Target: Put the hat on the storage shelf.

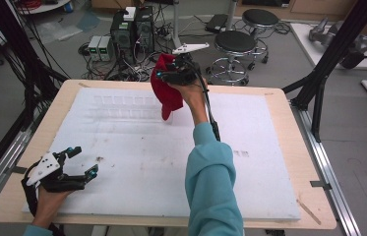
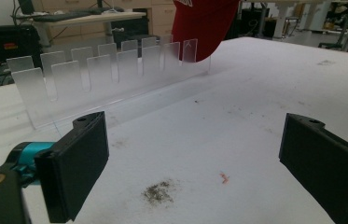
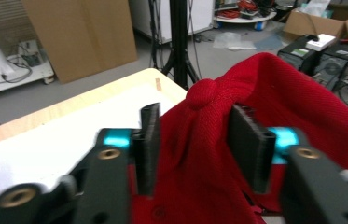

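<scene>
Carrying the red cap (image 1: 167,88) pinched in my right gripper (image 1: 173,74), left gripper (image 1: 80,162) spread idle, I judged hanging it on the clear rack (image 2: 111,70) came next.

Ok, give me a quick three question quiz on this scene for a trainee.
1. True or false: the right gripper is clamped on the red cap.
2. The left gripper is: A) holding the cap, B) open and holding nothing, C) on the rack.
3. What clear thing stands on the white mat below the cap?

Key: 1 true. 2 B. 3 the clear slotted rack.
</scene>
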`<state>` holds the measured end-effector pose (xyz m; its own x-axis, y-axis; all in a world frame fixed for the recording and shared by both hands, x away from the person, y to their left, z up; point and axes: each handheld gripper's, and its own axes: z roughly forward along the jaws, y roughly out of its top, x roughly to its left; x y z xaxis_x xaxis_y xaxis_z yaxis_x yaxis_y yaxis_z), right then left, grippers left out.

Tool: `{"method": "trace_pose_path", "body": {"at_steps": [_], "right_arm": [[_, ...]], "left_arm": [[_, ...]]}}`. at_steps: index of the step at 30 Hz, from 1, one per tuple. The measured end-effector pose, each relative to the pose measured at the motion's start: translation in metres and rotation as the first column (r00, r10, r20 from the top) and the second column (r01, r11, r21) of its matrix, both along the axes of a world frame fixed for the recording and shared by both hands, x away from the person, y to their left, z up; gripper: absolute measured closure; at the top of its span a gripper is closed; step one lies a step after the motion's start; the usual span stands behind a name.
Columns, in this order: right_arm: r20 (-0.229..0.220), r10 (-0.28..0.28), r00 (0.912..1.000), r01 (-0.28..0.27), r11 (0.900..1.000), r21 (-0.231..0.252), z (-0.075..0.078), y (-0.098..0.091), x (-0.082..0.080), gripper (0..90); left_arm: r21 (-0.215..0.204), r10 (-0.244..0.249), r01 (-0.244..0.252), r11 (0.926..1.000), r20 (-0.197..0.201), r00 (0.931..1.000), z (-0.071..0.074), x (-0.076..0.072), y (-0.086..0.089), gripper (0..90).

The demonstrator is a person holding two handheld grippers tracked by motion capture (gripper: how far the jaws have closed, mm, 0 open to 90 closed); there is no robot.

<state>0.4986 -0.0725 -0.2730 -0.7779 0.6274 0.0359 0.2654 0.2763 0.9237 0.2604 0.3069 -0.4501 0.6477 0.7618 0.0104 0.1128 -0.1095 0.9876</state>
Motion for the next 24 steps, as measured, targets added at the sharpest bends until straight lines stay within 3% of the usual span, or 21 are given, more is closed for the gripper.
{"method": "trace_pose_path", "body": {"at_steps": [1, 2, 4, 6, 8, 11, 16, 17, 19, 20, 21, 22, 24], "right_arm": [[0.002, -0.023, 0.9997, 0.023, 0.9997, 0.003, 0.001, -0.001, -0.001, 26.6], [0.002, -0.023, 0.9997, 0.023, 0.9997, 0.003, 0.001, -0.001, -0.001, 26.6], [0.017, -0.069, 0.9975, 0.069, 0.9976, -0.003, 0.004, -0.001, -0.004, 10.5], [0.019, -0.070, 0.9974, 0.070, 0.9975, -0.004, 0.006, -0.003, -0.006, 10.2], [0.028, -0.072, 0.9970, 0.073, 0.9973, -0.007, 0.010, -0.005, -0.012, 2.0], [0.032, -0.083, 0.9961, 0.083, 0.9963, -0.020, 0.020, -0.011, -0.026, 0.7], [0.081, -0.076, 0.9938, 0.078, 0.9967, -0.021, 0.042, -0.029, -0.056, 0.7], [0.100, -0.073, 0.9923, 0.073, 0.9973, 0.001, 0.052, -0.039, -0.068, 0.7], [0.113, -0.078, 0.9904, 0.078, 0.9969, 0.009, 0.055, -0.042, -0.073, 0.8], [0.161, -0.085, 0.9833, 0.081, 0.9962, 0.034, 0.057, -0.049, -0.080, 0.8], [0.166, -0.094, 0.9817, 0.087, 0.9952, 0.045, 0.059, -0.063, -0.091, 0.8], [0.166, -0.094, 0.9817, 0.087, 0.9952, 0.045, 0.059, -0.063, -0.091, 0.8], [0.179, -0.111, 0.9775, 0.100, 0.9926, 0.069, 0.057, -0.082, -0.106, 0.8]], "left_arm": [[0.000, 0.000, 0.000, 1.0000, 0.000, 1.0000, 0.000, 0.000, 0.000, 8.6], [0.001, 0.001, -0.001, 1.0000, 0.001, 1.0000, 0.000, 0.000, 0.000, 8.6], [0.001, 0.000, 0.000, 1.0000, 0.002, 1.0000, 0.000, 0.000, 0.000, 8.6], [0.000, 0.003, -0.003, 1.0000, 0.001, 1.0000, 0.000, 0.000, 0.000, 8.7], [-0.001, 0.005, -0.005, 1.0000, -0.001, 1.0000, 0.000, 0.000, 0.000, 8.7], [-0.007, 0.011, -0.011, 0.9999, -0.008, 0.9999, 0.000, 0.001, 0.001, 8.7], [-0.016, 0.024, -0.024, 0.9996, -0.007, 0.9997, 0.000, 0.000, 0.001, 8.6], [-0.018, 0.025, -0.025, 0.9995, -0.007, 0.9997, 0.000, 0.001, 0.001, 8.6], [-0.023, 0.028, -0.028, 0.9994, -0.014, 0.9995, 0.000, 0.001, 0.002, 8.6], [-0.025, 0.028, -0.028, 0.9993, -0.016, 0.9995, 0.000, 0.001, 0.002, 8.6], [-0.028, 0.032, -0.032, 0.9991, -0.019, 0.9993, 0.001, 0.001, 0.002, 8.6], [-0.031, 0.034, -0.035, 0.9989, -0.021, 0.9992, 0.001, 0.001, 0.002, 8.6], [-0.027, 0.034, -0.035, 0.9990, -0.025, 0.9991, 0.001, 0.001, 0.002, 8.6]]}}
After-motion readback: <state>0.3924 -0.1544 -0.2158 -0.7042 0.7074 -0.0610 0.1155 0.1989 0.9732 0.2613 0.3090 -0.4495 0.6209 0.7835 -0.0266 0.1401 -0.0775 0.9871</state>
